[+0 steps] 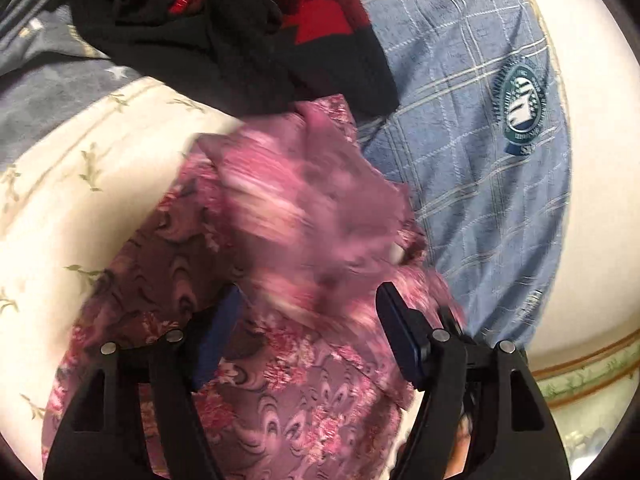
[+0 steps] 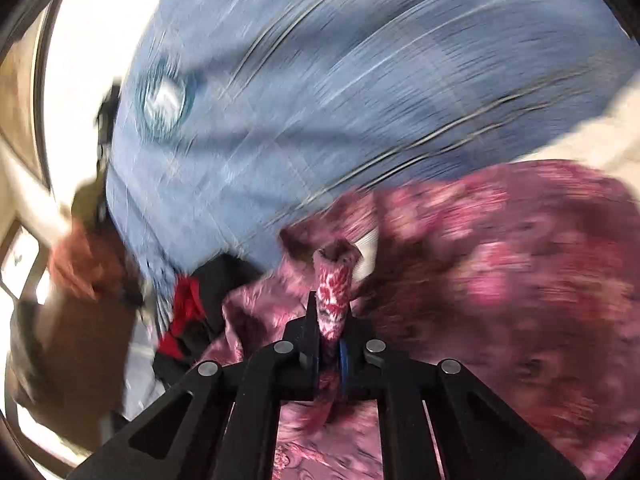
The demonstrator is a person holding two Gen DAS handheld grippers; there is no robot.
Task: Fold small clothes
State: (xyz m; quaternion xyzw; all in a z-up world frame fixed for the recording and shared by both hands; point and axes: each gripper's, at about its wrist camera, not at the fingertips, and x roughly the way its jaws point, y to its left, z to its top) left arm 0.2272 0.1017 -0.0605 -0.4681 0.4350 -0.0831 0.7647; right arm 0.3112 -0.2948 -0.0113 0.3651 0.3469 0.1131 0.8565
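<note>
Pinching a bunched edge of the pink garment [image 2: 336, 292], our right tool [image 2: 330, 320] lifts it off the bed [image 1: 60, 208]; the left tool [image 1: 308, 312] hangs spread above it, free to catch another edge.

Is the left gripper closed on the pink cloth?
No, the left gripper stands open, its fingers wide apart over the pink cloth.

The garment [image 1: 304, 240] is pink and maroon, printed with florals and dark swirls. Beside it, the shirt [image 1: 472, 152] is faded blue with a thin pale check and a round teal-and-white badge [image 1: 520, 108]. Above the pink garment lies black clothing [image 1: 240, 48] with red patches. The bedsheet [image 1: 80, 184] is cream with small green sprigs. Both tongs are black with blue pads [image 1: 404, 336].
</note>
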